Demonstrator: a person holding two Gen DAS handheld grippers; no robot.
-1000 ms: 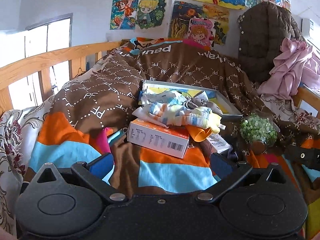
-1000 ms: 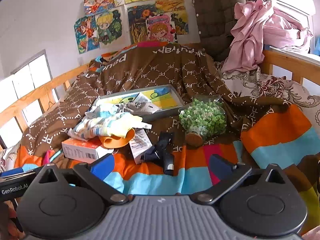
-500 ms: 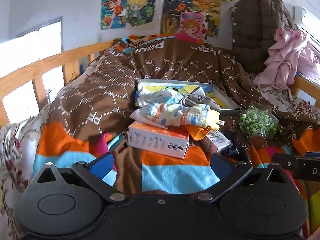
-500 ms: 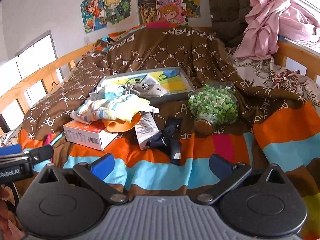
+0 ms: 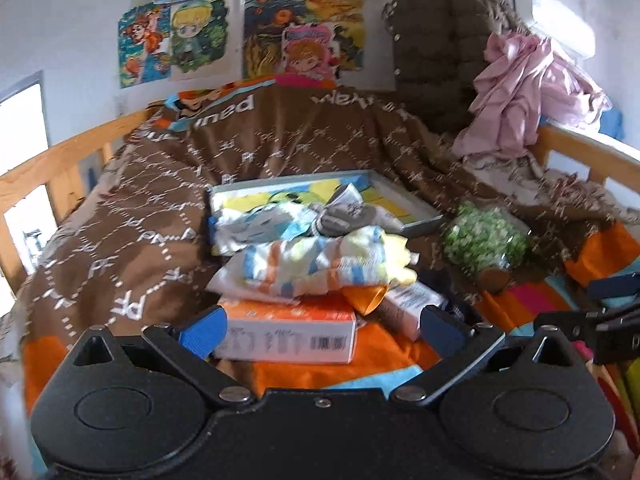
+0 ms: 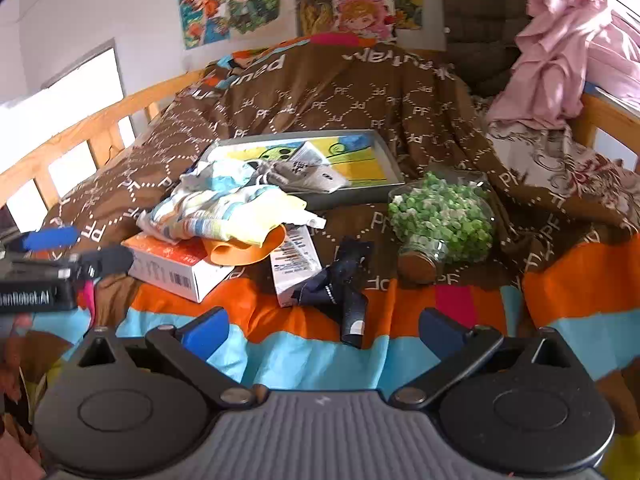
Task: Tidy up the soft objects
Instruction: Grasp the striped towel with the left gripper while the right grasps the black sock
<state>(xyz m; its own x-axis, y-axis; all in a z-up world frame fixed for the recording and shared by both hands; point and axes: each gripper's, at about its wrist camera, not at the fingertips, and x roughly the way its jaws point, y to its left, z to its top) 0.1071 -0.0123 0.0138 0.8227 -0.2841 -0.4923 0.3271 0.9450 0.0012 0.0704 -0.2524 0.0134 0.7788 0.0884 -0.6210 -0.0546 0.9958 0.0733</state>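
Note:
A striped pastel cloth (image 5: 316, 264) lies on an orange-and-white box (image 5: 286, 330) on the bed; it also shows in the right wrist view (image 6: 224, 214). Light blue and grey socks (image 6: 280, 172) lie partly in a shallow tray (image 6: 360, 196). A dark sock (image 6: 344, 288) lies on the orange stripe. My left gripper (image 5: 320, 326) is open and empty, just short of the box. My right gripper (image 6: 320, 328) is open and empty, near the dark sock.
A jar of green pieces (image 6: 440, 220) lies on its side right of the tray. A small white box (image 6: 294, 264) and an orange dish (image 6: 248, 248) sit by the cloth. Wooden rails (image 6: 92, 132) edge the bed. Pink clothes (image 6: 560, 52) hang at the back right.
Both grippers have moved forward toward the pile. The box and the dark sock now look closer. Both stay open.

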